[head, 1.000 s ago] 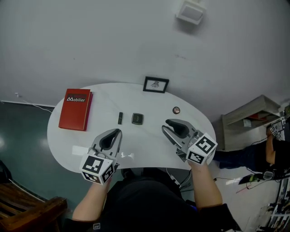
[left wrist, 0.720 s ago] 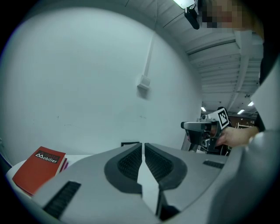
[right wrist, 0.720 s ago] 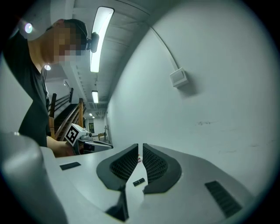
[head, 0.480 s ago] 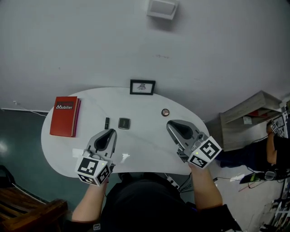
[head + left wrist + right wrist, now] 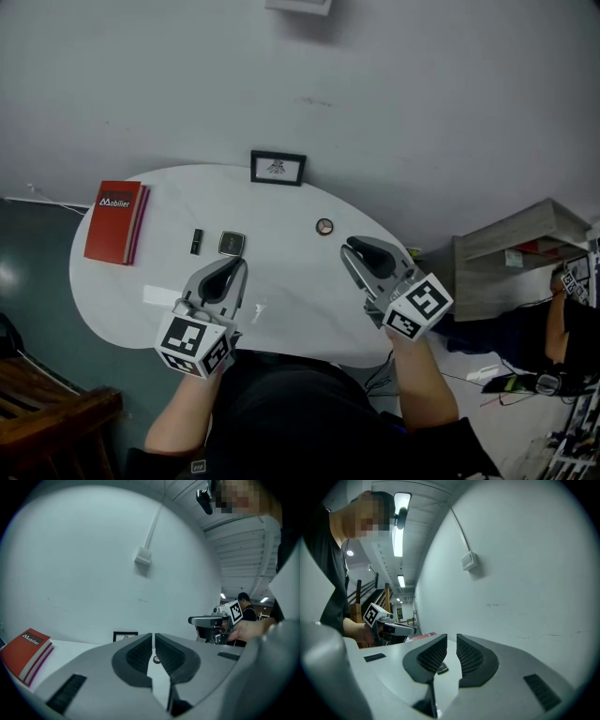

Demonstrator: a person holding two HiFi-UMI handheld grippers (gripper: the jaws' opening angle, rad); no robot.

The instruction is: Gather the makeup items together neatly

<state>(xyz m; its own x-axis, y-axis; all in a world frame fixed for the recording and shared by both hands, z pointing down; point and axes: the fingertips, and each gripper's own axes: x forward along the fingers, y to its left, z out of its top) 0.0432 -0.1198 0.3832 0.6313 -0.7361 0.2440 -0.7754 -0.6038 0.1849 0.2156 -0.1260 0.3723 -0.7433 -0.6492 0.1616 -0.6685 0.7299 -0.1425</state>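
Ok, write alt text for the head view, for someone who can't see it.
From above: a person holds the left tongs and right tongs, both closed and empty, over the near edge of a white table. On it lie a red book, a black tube, a square compact and a round compact, a framed picture behind.

White worktop [image 5: 295,286], red book [image 5: 114,222] with white lettering, black picture frame [image 5: 277,168], black stick [image 5: 196,241], dark square compact [image 5: 232,244], brownish round pot [image 5: 323,226], grey left tool [image 5: 239,266] and right tool [image 5: 349,247] with black-and-white square markers, teal floor [image 5: 33,262].
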